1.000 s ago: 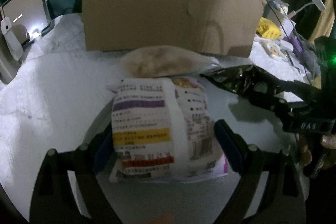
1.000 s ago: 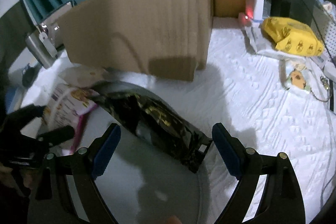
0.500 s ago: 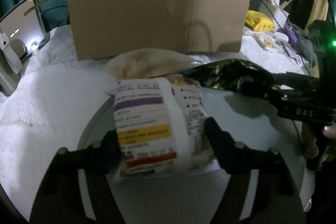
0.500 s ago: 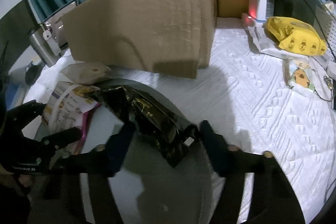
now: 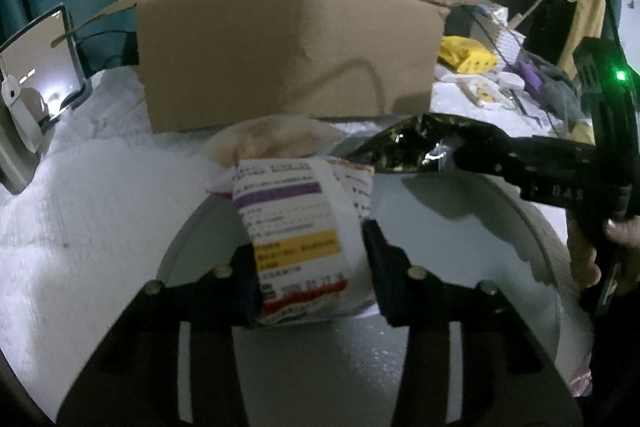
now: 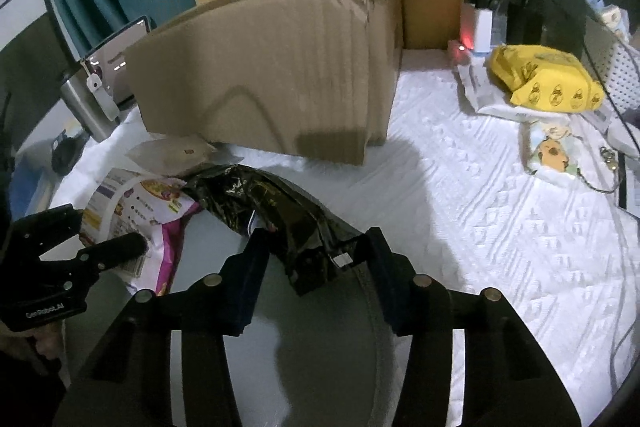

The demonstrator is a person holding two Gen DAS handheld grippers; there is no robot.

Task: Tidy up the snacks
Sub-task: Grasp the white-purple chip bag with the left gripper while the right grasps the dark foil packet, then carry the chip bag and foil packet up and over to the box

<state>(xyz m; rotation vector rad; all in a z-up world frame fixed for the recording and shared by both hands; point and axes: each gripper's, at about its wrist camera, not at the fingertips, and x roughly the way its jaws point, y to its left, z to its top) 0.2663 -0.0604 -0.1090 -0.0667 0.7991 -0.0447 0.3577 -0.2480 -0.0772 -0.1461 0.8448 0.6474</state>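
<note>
My left gripper (image 5: 310,259) is shut on a white snack bag (image 5: 298,223) with purple and yellow bands, held over a round grey tray (image 5: 460,227). My right gripper (image 6: 314,259) is shut on the end of a black snack bag (image 6: 272,205). The black bag (image 5: 408,147) and the right gripper (image 5: 520,163) also show in the left wrist view. The white bag (image 6: 136,203) and left gripper (image 6: 108,247) show in the right wrist view. A pale beige pouch (image 5: 276,141) lies behind the white bag. An open cardboard box (image 5: 288,51) stands behind.
A white textured cloth (image 6: 500,207) covers the surface. A yellow packet (image 6: 544,79) and small items lie at the right. A charger with a red light (image 6: 472,31) stands beside the box. A mirror (image 5: 36,63) stands at the left.
Both grippers have closed from open onto their bags: left on the white bag, right on the black bag. Both bags have risen a little off the tray.
</note>
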